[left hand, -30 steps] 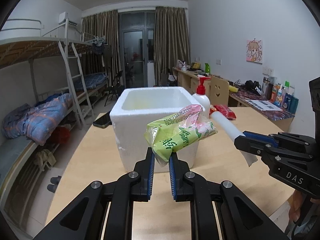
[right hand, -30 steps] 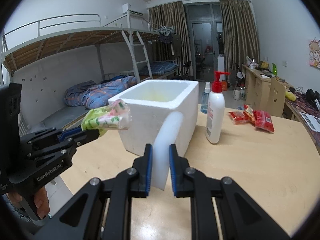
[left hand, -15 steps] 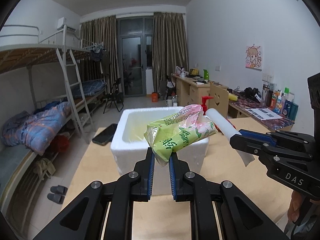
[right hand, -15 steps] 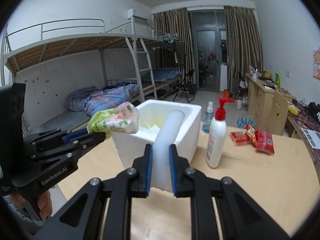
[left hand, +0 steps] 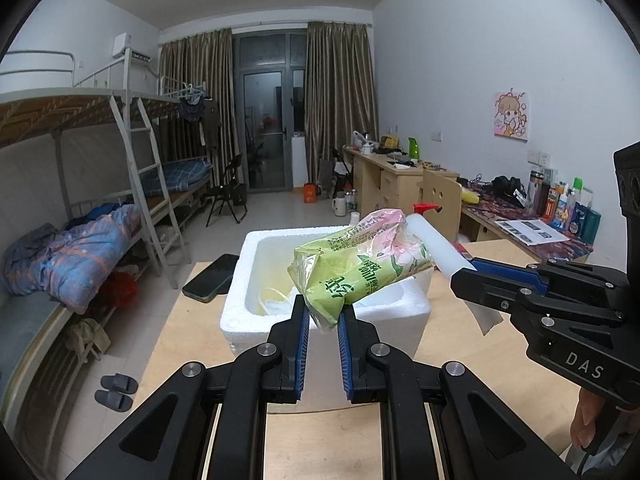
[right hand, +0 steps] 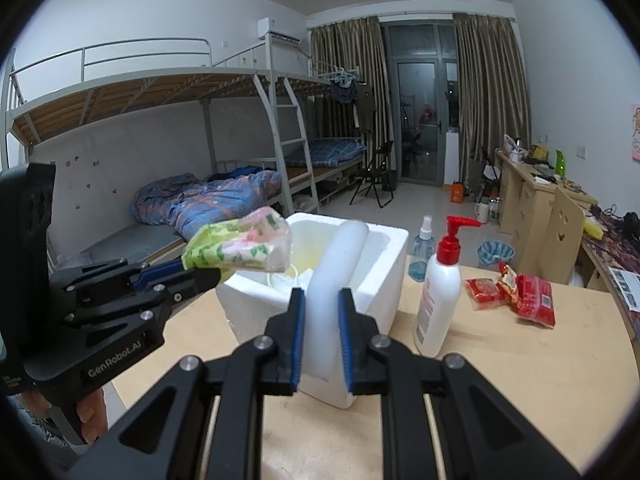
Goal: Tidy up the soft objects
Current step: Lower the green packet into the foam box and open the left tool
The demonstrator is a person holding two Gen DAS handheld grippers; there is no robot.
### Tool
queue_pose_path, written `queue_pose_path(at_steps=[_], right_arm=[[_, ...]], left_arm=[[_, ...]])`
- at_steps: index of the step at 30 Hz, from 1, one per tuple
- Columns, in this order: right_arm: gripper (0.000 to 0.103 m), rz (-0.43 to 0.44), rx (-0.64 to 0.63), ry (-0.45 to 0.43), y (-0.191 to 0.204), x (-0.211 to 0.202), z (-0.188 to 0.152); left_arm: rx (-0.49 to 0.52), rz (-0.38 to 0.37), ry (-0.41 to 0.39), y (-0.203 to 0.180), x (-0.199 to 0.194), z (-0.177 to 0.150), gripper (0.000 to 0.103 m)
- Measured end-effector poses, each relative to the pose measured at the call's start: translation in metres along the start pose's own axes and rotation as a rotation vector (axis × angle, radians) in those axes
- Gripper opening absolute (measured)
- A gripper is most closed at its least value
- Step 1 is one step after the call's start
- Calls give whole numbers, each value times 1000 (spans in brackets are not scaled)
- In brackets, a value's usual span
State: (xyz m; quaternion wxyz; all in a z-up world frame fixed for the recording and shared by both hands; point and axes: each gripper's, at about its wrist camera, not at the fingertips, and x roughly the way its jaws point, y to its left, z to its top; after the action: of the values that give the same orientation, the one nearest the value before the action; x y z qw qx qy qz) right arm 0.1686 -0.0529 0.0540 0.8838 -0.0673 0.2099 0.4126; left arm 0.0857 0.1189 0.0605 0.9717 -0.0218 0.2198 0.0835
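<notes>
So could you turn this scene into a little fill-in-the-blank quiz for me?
1. The left hand-held gripper is clamped on a ____ tissue pack.
2. The right hand-held gripper holds a white foam ____.
3. Both items hang above the white foam ____.
4. The pump bottle has a ____ top.

Missing words: green; tube; box; red
</notes>
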Motion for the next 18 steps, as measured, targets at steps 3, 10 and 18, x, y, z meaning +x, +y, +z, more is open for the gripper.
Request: queue_pose_path(at_steps=[3, 10, 18], right_arm=[[19, 0, 3, 0, 1, 2, 1], [19, 6, 4, 11, 1, 11, 6], [19, -9, 18, 13, -7, 22, 14]], left_arm=[[-5, 14, 8, 0, 3, 1, 15], [-21, 10, 26, 5, 15, 7, 15], [-43, 20, 48, 13, 34, 20, 15]])
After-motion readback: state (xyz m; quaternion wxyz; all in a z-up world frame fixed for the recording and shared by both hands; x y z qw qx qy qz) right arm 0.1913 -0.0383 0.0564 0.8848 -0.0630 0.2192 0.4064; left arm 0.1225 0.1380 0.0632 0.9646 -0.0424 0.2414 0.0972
